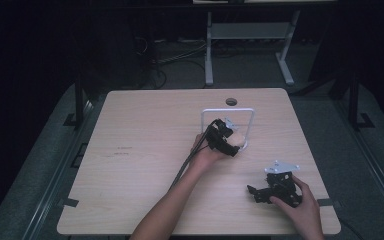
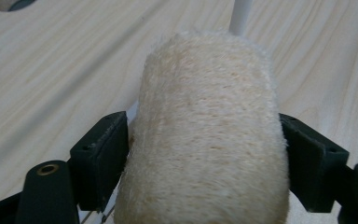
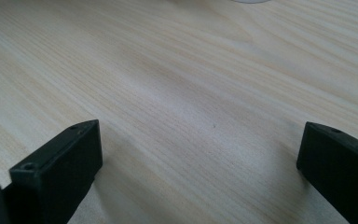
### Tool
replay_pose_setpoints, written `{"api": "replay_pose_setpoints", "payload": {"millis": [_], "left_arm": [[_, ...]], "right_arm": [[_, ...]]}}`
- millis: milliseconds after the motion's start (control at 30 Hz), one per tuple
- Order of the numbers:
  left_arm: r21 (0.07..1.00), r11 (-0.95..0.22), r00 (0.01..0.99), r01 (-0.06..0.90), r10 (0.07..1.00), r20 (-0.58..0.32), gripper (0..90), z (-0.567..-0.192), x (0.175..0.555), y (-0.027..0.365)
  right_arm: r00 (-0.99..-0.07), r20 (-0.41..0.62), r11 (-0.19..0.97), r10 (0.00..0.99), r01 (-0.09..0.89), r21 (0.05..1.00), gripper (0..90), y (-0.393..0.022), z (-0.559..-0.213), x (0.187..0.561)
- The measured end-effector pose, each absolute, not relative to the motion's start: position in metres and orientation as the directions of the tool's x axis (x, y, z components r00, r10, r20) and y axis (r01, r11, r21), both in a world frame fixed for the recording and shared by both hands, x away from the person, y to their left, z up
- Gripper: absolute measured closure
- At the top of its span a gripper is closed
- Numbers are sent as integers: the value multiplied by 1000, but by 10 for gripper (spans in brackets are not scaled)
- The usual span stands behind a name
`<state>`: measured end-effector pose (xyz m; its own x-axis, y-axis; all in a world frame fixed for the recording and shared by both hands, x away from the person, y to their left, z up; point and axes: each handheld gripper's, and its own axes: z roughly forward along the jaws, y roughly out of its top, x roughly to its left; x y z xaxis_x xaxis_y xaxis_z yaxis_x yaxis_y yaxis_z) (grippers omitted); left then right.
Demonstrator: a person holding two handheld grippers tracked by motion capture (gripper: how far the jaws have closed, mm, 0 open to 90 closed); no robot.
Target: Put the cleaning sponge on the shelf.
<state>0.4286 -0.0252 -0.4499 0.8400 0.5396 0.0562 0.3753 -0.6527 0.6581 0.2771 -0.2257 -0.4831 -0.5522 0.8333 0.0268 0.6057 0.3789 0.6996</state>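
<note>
Left gripper (image 1: 232, 142): its jaws flank a cream fuzzy roll (image 2: 207, 135), one at each side and pressing on the pile, so it reads as clamped on the roll (probably to carry it or set it down).
Fuzzy roll: right of the worktop's middle, lying over the near rail of a white wire frame (image 1: 228, 111).
Wire frame: stands toward the far edge, near a round hole (image 1: 231, 102) in the worktop (image 1: 140, 150).
Right gripper (image 1: 254, 194): jaws well apart over bare wood near the near right corner, holding nothing; likely parked out of the way.
Open room: the whole left half is bare; the right edge lies close beside the right hand (image 1: 305, 210).
</note>
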Motion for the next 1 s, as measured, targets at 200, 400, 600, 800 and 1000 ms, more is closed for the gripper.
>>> {"api": "replay_pose_setpoints", "payload": {"millis": [200,400,600,800,1000], "left_arm": [[681,-633,833,369,551,60,217,-441,424,-23],[705,-614,827,355,557,69,217,-432,420,-20],[719,-602,827,346,558,69,235,-425,414,-17],[733,-591,830,337,554,65,259,-419,408,-13],[757,-565,829,330,556,53,342,-411,403,-3]], "right_arm": [[-552,29,377,833,606,701,0,-226,-483,277],[-552,27,378,833,606,700,0,-226,-483,277],[-553,30,376,833,606,701,0,-226,-483,277],[-552,31,376,833,606,701,0,-226,-483,277],[-551,32,375,834,608,699,0,-225,-483,277]]}}
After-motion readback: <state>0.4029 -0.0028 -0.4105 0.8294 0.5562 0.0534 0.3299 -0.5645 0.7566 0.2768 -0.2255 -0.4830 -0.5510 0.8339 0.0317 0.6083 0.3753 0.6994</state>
